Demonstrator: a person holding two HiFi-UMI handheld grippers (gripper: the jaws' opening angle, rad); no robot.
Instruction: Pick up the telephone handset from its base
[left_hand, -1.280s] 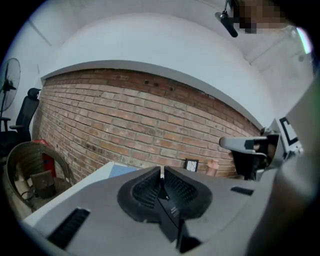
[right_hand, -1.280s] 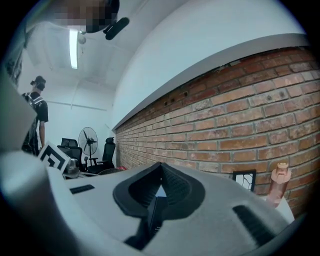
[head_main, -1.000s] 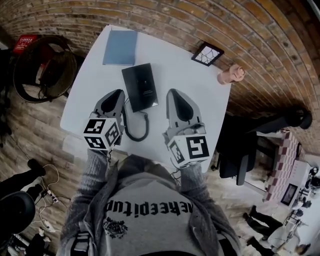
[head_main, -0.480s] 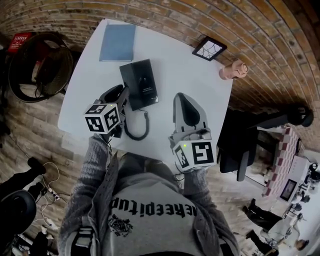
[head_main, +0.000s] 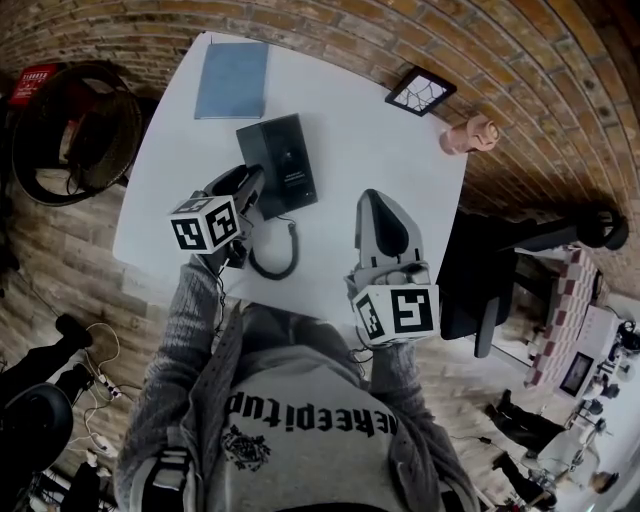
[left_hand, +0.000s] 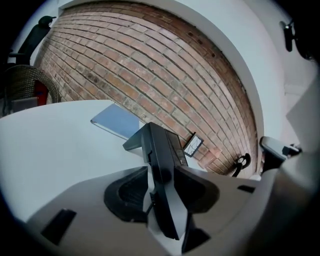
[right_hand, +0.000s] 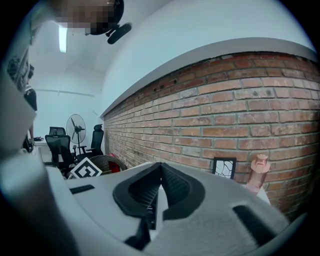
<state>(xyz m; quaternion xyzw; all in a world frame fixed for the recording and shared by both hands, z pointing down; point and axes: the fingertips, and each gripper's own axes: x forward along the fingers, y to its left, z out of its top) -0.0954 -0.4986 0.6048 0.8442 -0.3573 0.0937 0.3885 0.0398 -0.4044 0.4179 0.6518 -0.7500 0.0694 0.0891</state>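
Note:
The black telephone (head_main: 285, 160) lies on the white table (head_main: 370, 140). Its handset (left_hand: 162, 160) rests along the left side of the base (left_hand: 176, 146). My left gripper (head_main: 247, 188) is low at the near left end of the phone, and its jaws are opening, one on each side of the handset's near end. I see no firm press of the pads on it. My right gripper (head_main: 376, 203) hovers to the right of the phone, apart from it. In the right gripper view, the right gripper (right_hand: 160, 167) is shut with nothing in it.
A coiled black cord (head_main: 276, 262) loops from the phone toward the table's near edge. A blue notebook (head_main: 232, 80) lies at the far left, a small framed picture (head_main: 421, 91) and a pink figurine (head_main: 468, 136) at the far right. A brick wall stands behind.
My left gripper came down and forward to the phone's left side, rolled, and opened its jaws around the handset. My right gripper drifted slightly toward me.

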